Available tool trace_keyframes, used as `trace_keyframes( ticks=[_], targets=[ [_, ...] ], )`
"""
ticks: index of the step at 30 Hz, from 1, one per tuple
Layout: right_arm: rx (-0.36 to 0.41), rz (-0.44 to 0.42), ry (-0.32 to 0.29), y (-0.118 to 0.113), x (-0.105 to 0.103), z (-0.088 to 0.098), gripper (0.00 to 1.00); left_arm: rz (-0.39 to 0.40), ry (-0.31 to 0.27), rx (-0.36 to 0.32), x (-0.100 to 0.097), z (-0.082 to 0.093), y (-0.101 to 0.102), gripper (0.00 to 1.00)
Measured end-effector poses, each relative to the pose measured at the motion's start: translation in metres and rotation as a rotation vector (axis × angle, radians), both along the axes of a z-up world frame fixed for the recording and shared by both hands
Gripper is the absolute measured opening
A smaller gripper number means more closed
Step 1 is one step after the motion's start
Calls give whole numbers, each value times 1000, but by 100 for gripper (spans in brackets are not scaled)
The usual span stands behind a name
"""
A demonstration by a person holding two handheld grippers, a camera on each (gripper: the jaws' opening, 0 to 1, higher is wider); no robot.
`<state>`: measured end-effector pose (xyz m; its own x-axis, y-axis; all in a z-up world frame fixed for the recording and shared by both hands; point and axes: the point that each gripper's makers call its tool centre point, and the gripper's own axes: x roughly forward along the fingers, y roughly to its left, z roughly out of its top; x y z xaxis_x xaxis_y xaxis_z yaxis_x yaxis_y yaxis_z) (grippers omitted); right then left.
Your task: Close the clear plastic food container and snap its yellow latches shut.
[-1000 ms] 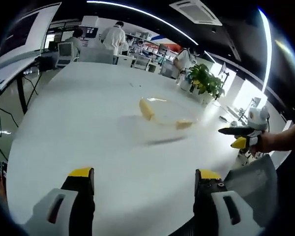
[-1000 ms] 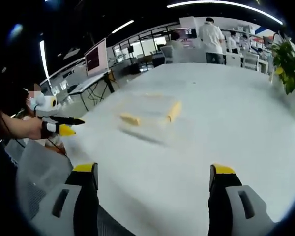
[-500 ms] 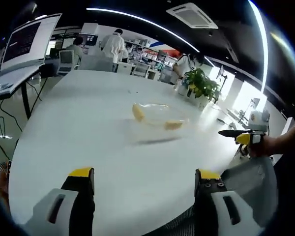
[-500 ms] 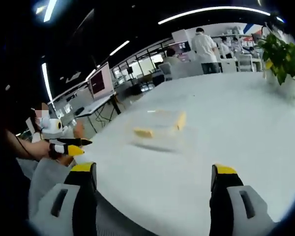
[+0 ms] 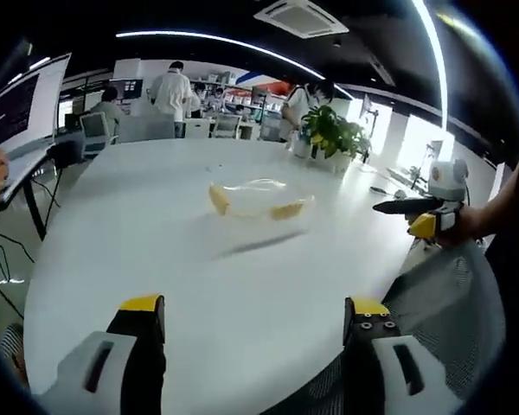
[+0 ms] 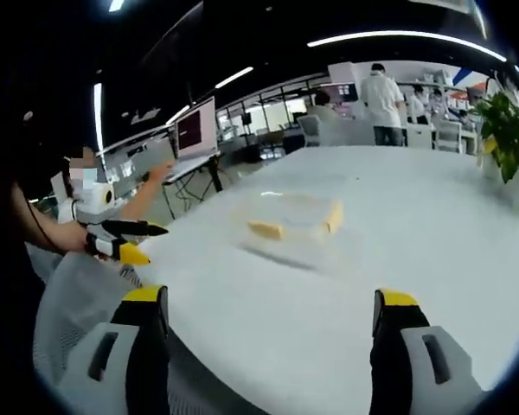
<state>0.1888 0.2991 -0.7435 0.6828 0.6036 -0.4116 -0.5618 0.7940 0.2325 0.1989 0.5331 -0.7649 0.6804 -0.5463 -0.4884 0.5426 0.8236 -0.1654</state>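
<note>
A clear plastic food container (image 5: 256, 199) with yellow latches (image 5: 218, 200) sits out on the white table (image 5: 156, 251), well beyond both grippers. In the right gripper view the same container (image 6: 298, 218) lies ahead at mid-distance, one yellow latch (image 6: 266, 230) facing me. My left gripper (image 5: 253, 324) stands open over the table's near edge, nothing between its jaws. My right gripper (image 6: 268, 318) is open too and holds nothing. The right gripper (image 5: 418, 216) also enters the left gripper view at the right, held in a hand. The left gripper (image 6: 121, 240) shows at the left of the right gripper view.
A mesh chair back (image 5: 454, 298) stands at the table's near edge. A potted plant (image 5: 330, 134) sits at the far side. People (image 5: 171, 91) stand by desks and monitors (image 6: 195, 130) in the background. A person's hand (image 6: 160, 173) reaches in at the left.
Both cameras have pulled back and risen, so the container looks smaller and further off. The container itself has not moved, and both grippers stay open.
</note>
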Motion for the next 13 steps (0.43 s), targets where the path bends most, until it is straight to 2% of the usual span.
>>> trace_keyframes(
  ticks=[4, 6, 11, 12, 13],
  targets=[
    [-23, 15, 10, 2, -2, -4, 95, 5, 32, -14, -2, -4, 0, 83],
    [-30, 16, 9, 2, -2, -4, 95, -4, 35, -1, -2, -6, -1, 83],
    [-54, 23, 26, 1, -4, -11, 94, 2, 47, -19, -4, -7, -1, 83],
    [-60, 28, 33, 2, -5, -13, 93, -6, 55, -13, -6, -9, -2, 83],
    [-81, 40, 43, 3, -8, -16, 93, -36, 82, 31, -12, -16, -3, 82]
  ],
)
